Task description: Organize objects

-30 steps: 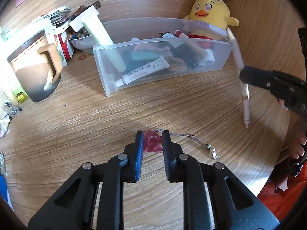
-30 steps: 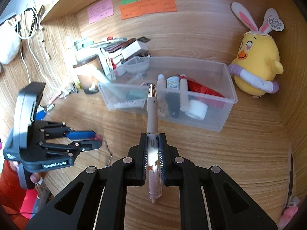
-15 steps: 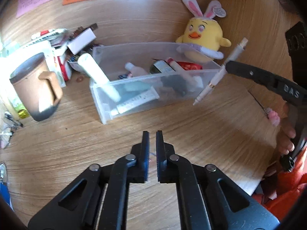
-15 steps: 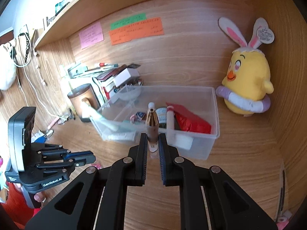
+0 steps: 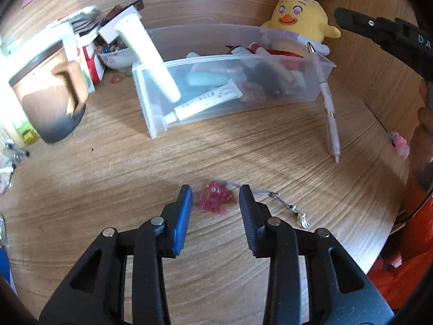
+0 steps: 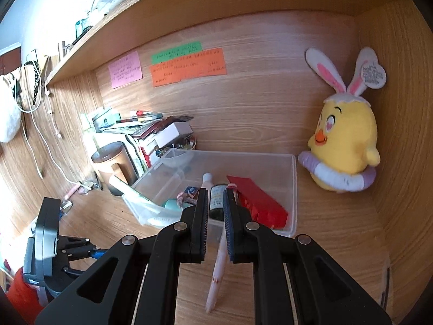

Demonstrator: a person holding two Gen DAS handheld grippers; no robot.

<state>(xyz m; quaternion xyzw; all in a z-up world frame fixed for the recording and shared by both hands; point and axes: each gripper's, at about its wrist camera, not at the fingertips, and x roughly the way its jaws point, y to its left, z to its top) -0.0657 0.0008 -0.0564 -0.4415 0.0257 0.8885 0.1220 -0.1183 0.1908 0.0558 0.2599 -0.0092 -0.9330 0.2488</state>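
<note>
A pink jelly charm (image 5: 215, 200) on a beaded cord (image 5: 286, 205) lies on the wooden desk. My left gripper (image 5: 216, 188) straddles it, its jaws opening and the pads clear of it. A white pen (image 5: 326, 100) stands nearly upright by the right front corner of the clear bin (image 5: 270, 61), brass tip up. It is apart from my right gripper's finger (image 5: 379, 31). In the right wrist view my right gripper (image 6: 216, 193) is shut above the bin (image 6: 293, 189). The blurred pen (image 6: 217, 270) shows below the jaws, and I cannot tell if it touches them.
The bin holds tubes, a bottle and a red pack, and a white tube (image 5: 148, 59) leans over its left end. A brown mug (image 5: 51, 94) and stacked boxes (image 5: 89, 54) stand left, a yellow chick plush (image 5: 297, 19) behind. A pink hairpin (image 5: 399, 140) lies right.
My left jaws went from shut to spread around the pink charm. The pen swung from lying along my right jaws to nearly upright beside the bin. My right gripper rose.
</note>
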